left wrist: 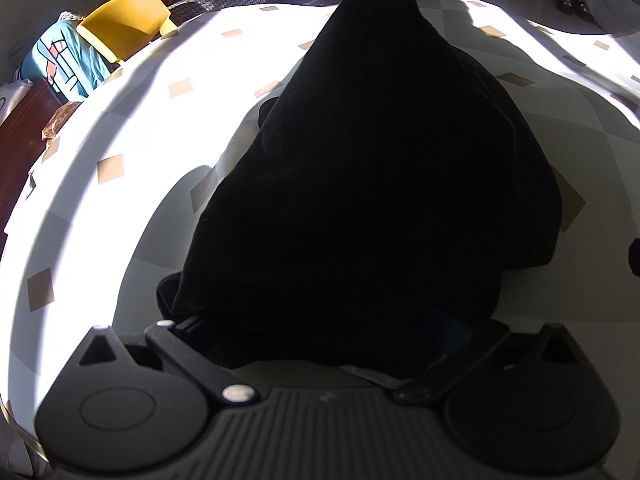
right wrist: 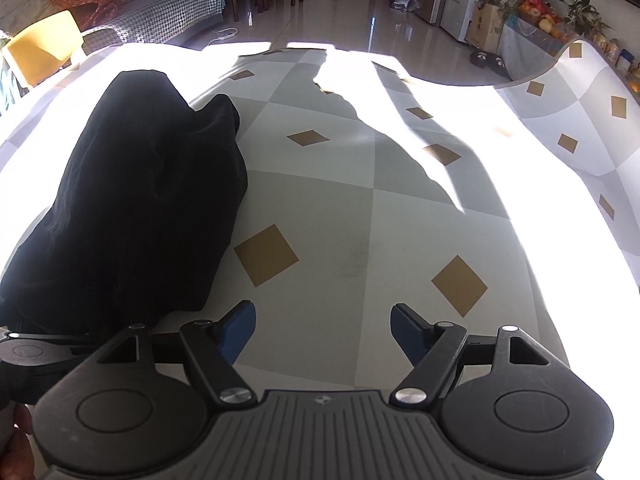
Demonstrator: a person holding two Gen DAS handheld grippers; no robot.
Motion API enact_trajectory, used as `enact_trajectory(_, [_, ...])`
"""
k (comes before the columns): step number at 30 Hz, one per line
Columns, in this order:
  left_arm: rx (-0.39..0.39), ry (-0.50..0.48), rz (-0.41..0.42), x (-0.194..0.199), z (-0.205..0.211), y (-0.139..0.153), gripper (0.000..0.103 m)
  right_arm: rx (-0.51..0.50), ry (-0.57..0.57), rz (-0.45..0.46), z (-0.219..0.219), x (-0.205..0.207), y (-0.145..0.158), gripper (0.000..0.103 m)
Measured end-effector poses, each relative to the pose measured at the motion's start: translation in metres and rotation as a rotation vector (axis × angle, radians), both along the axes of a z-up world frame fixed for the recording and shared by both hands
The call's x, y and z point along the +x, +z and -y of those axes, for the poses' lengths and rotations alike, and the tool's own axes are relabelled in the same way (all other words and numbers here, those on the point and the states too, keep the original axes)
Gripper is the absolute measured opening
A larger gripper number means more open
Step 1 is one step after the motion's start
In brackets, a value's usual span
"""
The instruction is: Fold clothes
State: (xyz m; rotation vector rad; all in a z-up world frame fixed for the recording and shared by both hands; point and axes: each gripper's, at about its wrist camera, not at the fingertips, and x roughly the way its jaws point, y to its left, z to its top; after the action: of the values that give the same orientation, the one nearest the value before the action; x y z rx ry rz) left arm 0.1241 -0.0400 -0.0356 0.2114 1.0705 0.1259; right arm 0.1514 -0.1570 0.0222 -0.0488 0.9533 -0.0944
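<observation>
My biggest thing is the table (right wrist: pixel 360 208), covered in a grey-and-white checked cloth with tan diamonds, stretching ahead of both tongs, half in hard sunlight and half in shade. Next is the black garment (left wrist: pixel 368 184), bunched into a tall dark heap on that cloth. It rises straight ahead of my left tongs (left wrist: pixel 324 344) and drapes over their tips; from my right tongs (right wrist: pixel 323 330) it sits to the left, its near edge just beside the left blue pad. A yellow chair (left wrist: pixel 124 20) stands beyond the table's far left edge. My right tongs are spread wide, their 2 blue pads (right wrist: pixel 240 326) apart over bare cloth with nothing between them. My left tongs' fingers are buried under the black fabric, so I cannot tell whether they pinch it.
</observation>
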Motion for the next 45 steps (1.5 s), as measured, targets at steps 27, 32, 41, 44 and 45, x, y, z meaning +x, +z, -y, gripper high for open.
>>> enact_trajectory(27, [-0.010,-0.106,-0.062,-0.040,0.022,-0.002,0.103,-0.029,0.009,0.019,-0.005,-0.009,0.009,0.074])
enact_trajectory(32, [-0.041,-0.114,-0.029,-0.049,0.023,0.013,0.103,-0.032,0.004,0.023,-0.004,-0.008,0.010,0.074])
enact_trajectory(41, [-0.075,-0.078,0.126,-0.050,0.015,0.053,0.103,-0.039,0.001,0.019,-0.005,-0.005,0.008,0.074])
enact_trajectory(44, [-0.089,-0.047,0.148,-0.051,0.009,0.058,0.103,-0.040,-0.003,0.018,-0.006,-0.003,0.007,0.074])
enact_trajectory(45, [-0.093,-0.033,0.152,-0.050,0.006,0.059,0.103,-0.039,-0.004,0.017,-0.006,-0.003,0.006,0.074])
